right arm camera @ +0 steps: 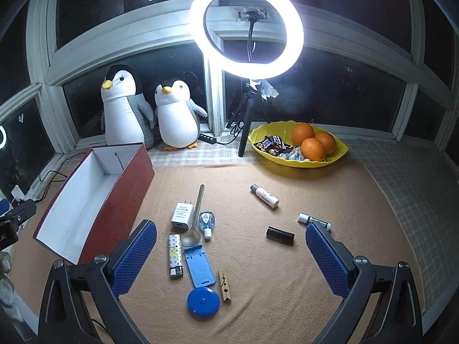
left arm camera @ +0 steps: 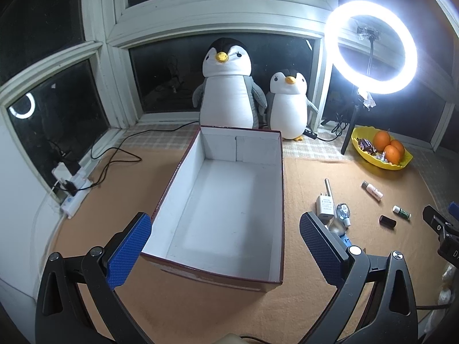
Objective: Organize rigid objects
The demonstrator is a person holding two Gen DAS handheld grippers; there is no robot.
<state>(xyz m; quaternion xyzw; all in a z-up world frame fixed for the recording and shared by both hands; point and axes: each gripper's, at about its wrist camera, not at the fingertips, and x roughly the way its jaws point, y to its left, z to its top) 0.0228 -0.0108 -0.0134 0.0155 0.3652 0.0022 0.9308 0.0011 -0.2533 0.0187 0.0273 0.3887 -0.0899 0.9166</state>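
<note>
Right wrist view shows the small rigid items scattered on the tan cloth (right arm camera: 272, 272) ahead of the right gripper (right arm camera: 231, 253), whose blue-padded jaws stand wide apart and empty: a white charger (right arm camera: 182, 214), a spoon (right arm camera: 196, 218), a patterned lighter (right arm camera: 175, 255), a blue phone stand (right arm camera: 198, 266), a blue tape measure (right arm camera: 203, 299) and a clothespin (right arm camera: 224, 285) lie between the fingers, with a black tube (right arm camera: 280, 235) nearer the right finger. Left of that gripper sits the red box (right arm camera: 123, 197). Left wrist view has the left gripper (left arm camera: 225, 245), jaws likewise spread and empty, hovering with the box (left arm camera: 275, 200) straight ahead between its fingers. Two plush penguins (left arm camera: 226, 86) stand beyond it.
</note>
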